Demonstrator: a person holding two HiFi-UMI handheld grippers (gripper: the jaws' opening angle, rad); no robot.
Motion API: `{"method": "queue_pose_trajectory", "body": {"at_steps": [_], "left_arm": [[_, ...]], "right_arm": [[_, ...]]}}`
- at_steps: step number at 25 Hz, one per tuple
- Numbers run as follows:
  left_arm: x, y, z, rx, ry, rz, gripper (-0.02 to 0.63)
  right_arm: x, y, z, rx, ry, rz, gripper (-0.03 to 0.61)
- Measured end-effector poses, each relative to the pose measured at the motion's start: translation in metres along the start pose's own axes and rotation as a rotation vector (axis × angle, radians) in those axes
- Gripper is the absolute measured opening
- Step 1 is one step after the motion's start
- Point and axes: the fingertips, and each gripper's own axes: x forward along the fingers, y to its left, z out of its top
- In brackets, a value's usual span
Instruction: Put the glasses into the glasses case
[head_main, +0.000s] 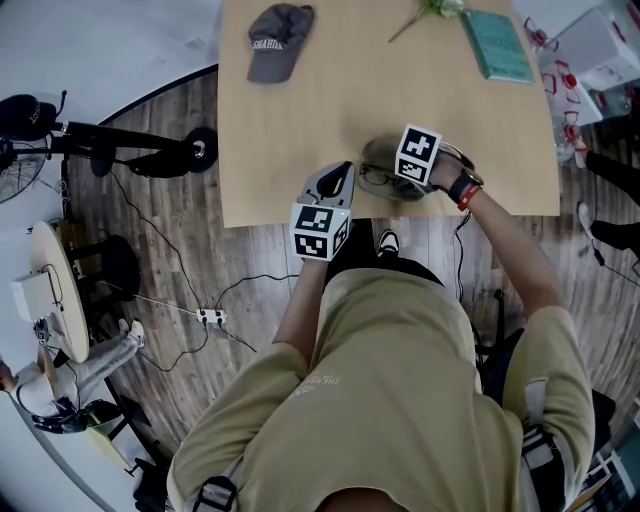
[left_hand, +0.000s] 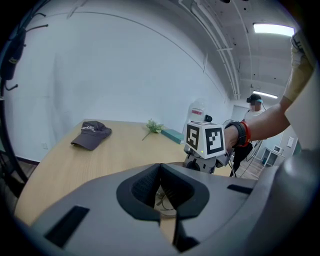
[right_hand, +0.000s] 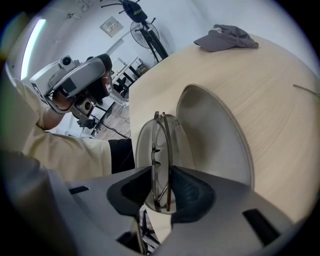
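The grey glasses case (head_main: 377, 152) lies open near the table's front edge. In the right gripper view its lid (right_hand: 215, 135) stands up beside the shallow tray (right_hand: 144, 145). My right gripper (right_hand: 162, 195) points steeply down over the tray, shut on the folded thin-rimmed glasses (right_hand: 161, 150), which stand on edge with their far end low over the tray. My left gripper (head_main: 345, 172) hovers just left of the case, shut and holding nothing. Past its touching tips (left_hand: 160, 167) a bit of the glasses (left_hand: 165, 200) shows.
A dark cap (head_main: 279, 40) lies at the table's far left, a green sprig (head_main: 425, 12) and a teal book (head_main: 497, 45) at the far right. The front table edge (head_main: 260, 222) runs just below the grippers. A fan stand (head_main: 130, 140) and cables are on the floor at left.
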Motion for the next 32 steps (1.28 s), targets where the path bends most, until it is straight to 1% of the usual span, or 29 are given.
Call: {"method": "queue_pose_trajectory", "body": {"at_steps": [7,9,10,14,17,21,25,30,32], "left_arm": [[-0.003,-0.003,-0.002,0.000,-0.001,-0.004,0.023],[-0.003,-0.005,-0.001,0.000,-0.002,-0.008,0.023],[-0.003,-0.006,0.000,0.001,-0.003,-0.009,0.023],[-0.003,-0.009,0.003,0.005,-0.008,-0.014,0.023],[-0.004,-0.010,0.006,0.007,-0.013,-0.013,0.023],[-0.003,-0.013,0.011,0.012,-0.021,-0.009,0.023],[-0.003,-0.013,0.021,0.018,-0.038,-0.004,0.023],[-0.004,-0.016,0.042,0.037,-0.066,0.006,0.023],[-0.004,-0.016,0.053,0.045,-0.077,0.009,0.023]], "right_arm": [[0.005,-0.003,-0.001,-0.026,0.019,-0.055,0.162],[0.004,-0.004,-0.002,-0.038,0.025,-0.068,0.202],[0.003,-0.004,-0.003,-0.044,0.026,-0.074,0.212],[-0.004,-0.003,-0.003,-0.056,0.009,-0.104,0.239],[-0.014,-0.002,-0.001,-0.058,-0.021,-0.127,0.247],[-0.032,-0.004,0.002,-0.045,-0.102,-0.174,0.247],[-0.057,-0.003,0.006,-0.003,-0.216,-0.209,0.245],[-0.101,0.003,0.006,0.081,-0.413,-0.236,0.244],[-0.122,0.006,0.006,0.097,-0.500,-0.254,0.244]]}}
